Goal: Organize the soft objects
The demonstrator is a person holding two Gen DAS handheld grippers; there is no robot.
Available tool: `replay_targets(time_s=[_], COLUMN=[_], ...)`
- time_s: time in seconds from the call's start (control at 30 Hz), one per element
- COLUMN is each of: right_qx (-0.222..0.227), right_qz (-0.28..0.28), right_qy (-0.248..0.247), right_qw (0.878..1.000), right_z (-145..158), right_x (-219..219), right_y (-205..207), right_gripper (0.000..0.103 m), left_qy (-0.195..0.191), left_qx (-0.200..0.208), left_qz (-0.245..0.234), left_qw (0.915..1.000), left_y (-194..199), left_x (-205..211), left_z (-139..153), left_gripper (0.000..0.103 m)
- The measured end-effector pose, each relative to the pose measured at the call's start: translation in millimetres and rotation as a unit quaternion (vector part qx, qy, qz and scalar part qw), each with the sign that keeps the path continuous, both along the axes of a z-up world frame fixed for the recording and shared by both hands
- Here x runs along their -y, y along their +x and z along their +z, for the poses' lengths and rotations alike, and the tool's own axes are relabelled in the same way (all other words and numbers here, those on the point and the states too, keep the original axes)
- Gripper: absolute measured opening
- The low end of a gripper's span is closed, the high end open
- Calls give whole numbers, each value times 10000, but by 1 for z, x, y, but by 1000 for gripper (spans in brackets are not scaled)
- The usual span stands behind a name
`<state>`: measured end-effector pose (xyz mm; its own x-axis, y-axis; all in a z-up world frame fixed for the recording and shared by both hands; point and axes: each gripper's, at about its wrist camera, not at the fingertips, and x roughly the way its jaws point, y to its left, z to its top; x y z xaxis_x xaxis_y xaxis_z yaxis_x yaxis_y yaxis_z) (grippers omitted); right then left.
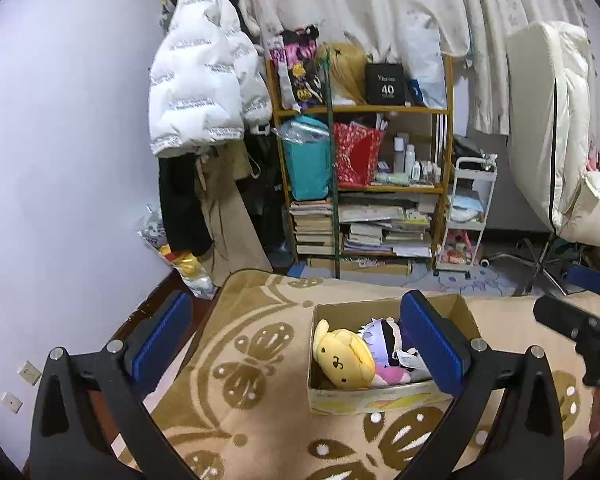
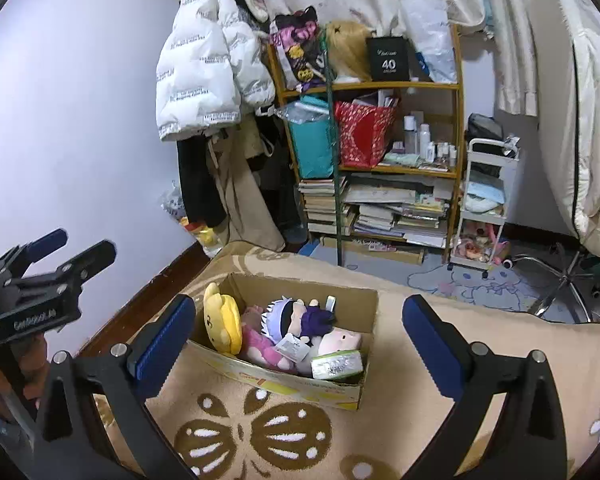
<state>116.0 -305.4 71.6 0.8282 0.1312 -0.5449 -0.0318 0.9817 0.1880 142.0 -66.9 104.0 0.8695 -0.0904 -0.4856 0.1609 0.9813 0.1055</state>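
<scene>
A cardboard box (image 1: 466, 312) (image 2: 364, 308) stands on a beige patterned blanket (image 1: 260, 420) (image 2: 400, 408). In it lie a yellow dog plush (image 1: 342, 360) (image 2: 220, 320), a white-haired doll (image 1: 376, 330) (image 2: 280, 316), a pink plush (image 2: 260, 346), a purple-clad doll (image 2: 320, 318) and a green-white packet (image 2: 336, 364). My left gripper (image 1: 296, 340) is open and empty, held above the blanket just left of the box. My right gripper (image 2: 296, 340) is open and empty, in front of the box. Each gripper shows in the other's view, the right (image 1: 580, 328) and the left (image 2: 40, 280).
A wooden shelf (image 1: 364, 110) (image 2: 380, 86) with bags, bottles and stacked books stands behind the bed. A white puffer jacket (image 1: 204, 76) (image 2: 212, 64) hangs at the left. A white trolley (image 1: 466, 216) (image 2: 484, 200) and a cream chair (image 1: 556, 128) stand at the right.
</scene>
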Motion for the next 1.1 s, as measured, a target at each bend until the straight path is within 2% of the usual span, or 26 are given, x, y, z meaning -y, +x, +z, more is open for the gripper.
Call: replay_targets(time_s=[0.13,0.33,0.43,0.67,0.9,1.1], right_qx=[97,183,247,386,638,924], right_qz=[5,7,-29,-59,-21,5], right_qy=[-55,-270,-243,-328,-162,-336], right_qw=[9999,9995,9994,9987,9978,9952], right_z=[10,12,14,17,8,-2], right_x=[0,-2,-1,-1,-1,-6], right_y=[-15,-33,-45,-72,-105,-129], right_gripper=[103,103,103,103,103,103], left_qy=[-118,-58,107,17,-178,-344], left_qx=[46,191,332,689,860,949], left_qz=[-16,-141,-153,-69,-125,55], left_qw=[9999,9997,9993,9976,9961,9949], left_y=[-23,-56,-72,-106,-134,-150], left_x=[-6,-6,-4,-14,-28,-39], left_z=[7,11,10,7,-10,-29], left_gripper=[103,103,103,103,103,103])
